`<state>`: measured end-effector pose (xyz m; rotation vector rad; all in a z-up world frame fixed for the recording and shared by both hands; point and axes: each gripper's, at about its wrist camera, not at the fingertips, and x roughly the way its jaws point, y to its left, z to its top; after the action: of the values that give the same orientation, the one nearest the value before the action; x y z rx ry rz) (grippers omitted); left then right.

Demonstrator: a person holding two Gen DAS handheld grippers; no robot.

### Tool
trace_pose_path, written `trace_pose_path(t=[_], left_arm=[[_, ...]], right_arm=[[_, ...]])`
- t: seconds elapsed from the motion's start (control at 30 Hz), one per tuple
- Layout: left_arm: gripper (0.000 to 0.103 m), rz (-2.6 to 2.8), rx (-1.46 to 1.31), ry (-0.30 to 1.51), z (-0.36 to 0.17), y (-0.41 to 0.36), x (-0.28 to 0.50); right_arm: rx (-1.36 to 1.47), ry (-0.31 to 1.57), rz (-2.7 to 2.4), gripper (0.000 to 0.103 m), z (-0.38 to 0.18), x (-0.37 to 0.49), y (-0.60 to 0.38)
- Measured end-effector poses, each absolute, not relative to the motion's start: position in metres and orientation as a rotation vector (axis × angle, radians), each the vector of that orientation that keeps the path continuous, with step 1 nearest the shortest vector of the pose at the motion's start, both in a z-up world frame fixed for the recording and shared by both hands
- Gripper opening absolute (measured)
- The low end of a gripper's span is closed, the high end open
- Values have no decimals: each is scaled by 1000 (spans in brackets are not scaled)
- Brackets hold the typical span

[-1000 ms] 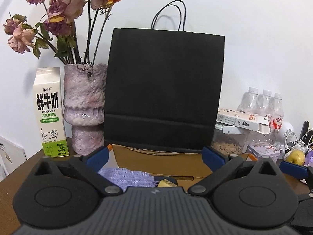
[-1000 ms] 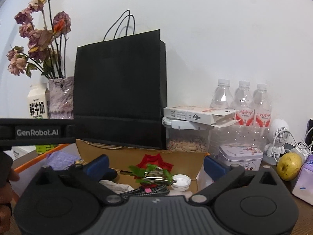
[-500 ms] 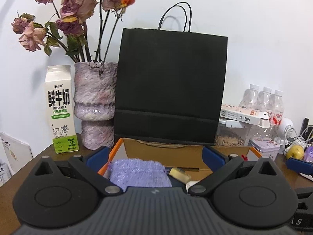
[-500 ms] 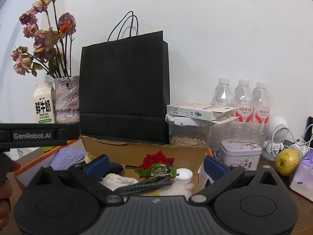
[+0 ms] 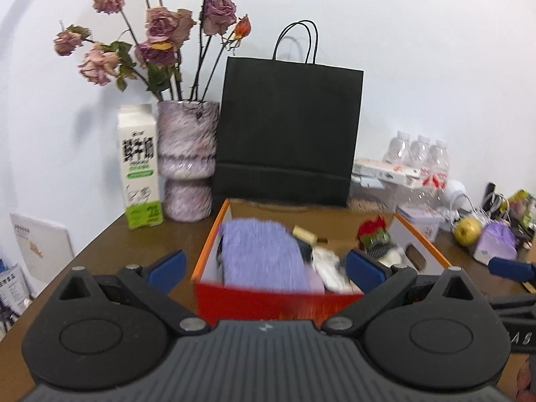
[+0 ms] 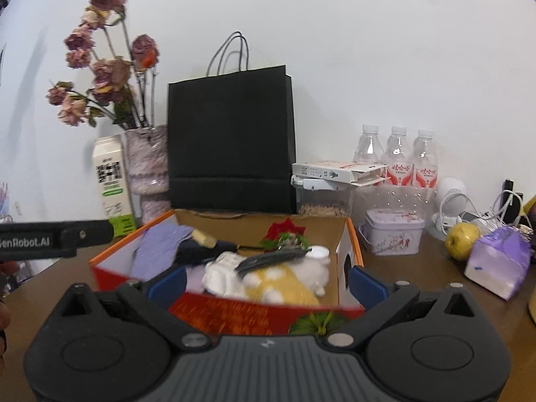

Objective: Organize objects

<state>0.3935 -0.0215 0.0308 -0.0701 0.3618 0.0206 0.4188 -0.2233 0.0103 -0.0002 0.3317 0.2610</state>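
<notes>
Orange-rimmed box (image 5: 422, 244) sits on the brown table (image 5: 100, 248) straight ahead of your left gripper (image 5: 264, 268), in front of the black paper bag (image 5: 288, 134). Through your left camera, the blue-padded fingers (image 5: 167, 266) stand wide apart with nothing between them, spread about as wide as the box's red front wall. A purple knitted cloth (image 5: 264, 254) fills the box's left half; a red flower (image 5: 372, 227) lies toward its right. A milk carton (image 5: 139, 167) and vase (image 5: 187, 160) stand left of the bag.

Through your right camera, your right gripper (image 6: 266, 281) is likewise spread wide and holds nothing, its pads low before the box's near wall. Inside the box you see the purple cloth, a white and yellow plush (image 6: 278, 278) and a dark hairbrush (image 6: 271, 256). Water bottles (image 6: 398, 157), a tin (image 6: 393, 236) and a yellow apple (image 6: 462, 236) stand to the right.
</notes>
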Motion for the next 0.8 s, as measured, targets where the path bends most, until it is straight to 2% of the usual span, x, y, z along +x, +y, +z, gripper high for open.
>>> trace_pose_path(t=[0.53,0.8], left_arm=[[103,11,-4,470,40,-16,209],[103,29,-13,487,42,-15,150]], right_arm=[[-20,373,254,103,31,235,-231],[-32,383,246,103,34,165,-234]])
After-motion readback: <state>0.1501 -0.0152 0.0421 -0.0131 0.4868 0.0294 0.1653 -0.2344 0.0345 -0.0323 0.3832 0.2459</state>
